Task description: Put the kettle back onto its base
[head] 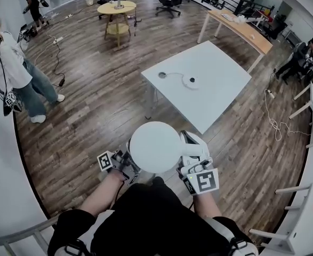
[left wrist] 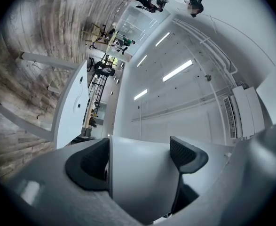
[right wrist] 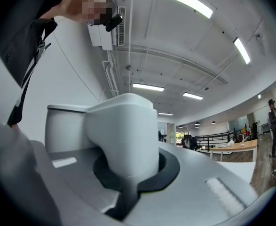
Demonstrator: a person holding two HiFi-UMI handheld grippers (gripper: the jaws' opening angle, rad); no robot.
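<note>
Our right gripper's [right wrist: 128, 173] fingers [right wrist: 168, 166] are clenched on the white handle [right wrist: 126, 135] of the kettle [head: 155, 146]. The handle rises straight out from between the dark pads, and the kettle's body stands just behind it.

The fingers [left wrist: 88, 166] of our left gripper [left wrist: 140, 159] stand one on each side of a pale, smooth part of the kettle and press on it. We cannot tell which part of the kettle that is.

From the head view, the kettle hangs between the two grippers, close in front of our body and above the wooden floor [head: 92, 105]. Its round white top faces up at us. The left gripper touches its left side, and the right gripper holds the handle on its right side. The marker cubes [head: 205, 180] sit just behind the fingers.

The base [head: 190, 81] lies further ahead on the white counter [head: 220, 95], well apart from the kettle. A thin cord [head: 175, 74] runs from the base to a small round opening [head: 162, 74] in the counter top.

Out beyond that:
- A person [head: 12, 68] stands on the floor at the far left.
- A round wooden table [head: 117, 8] stands behind the counter.
- A long wooden desk [head: 241, 28] runs along the upper right.
</note>
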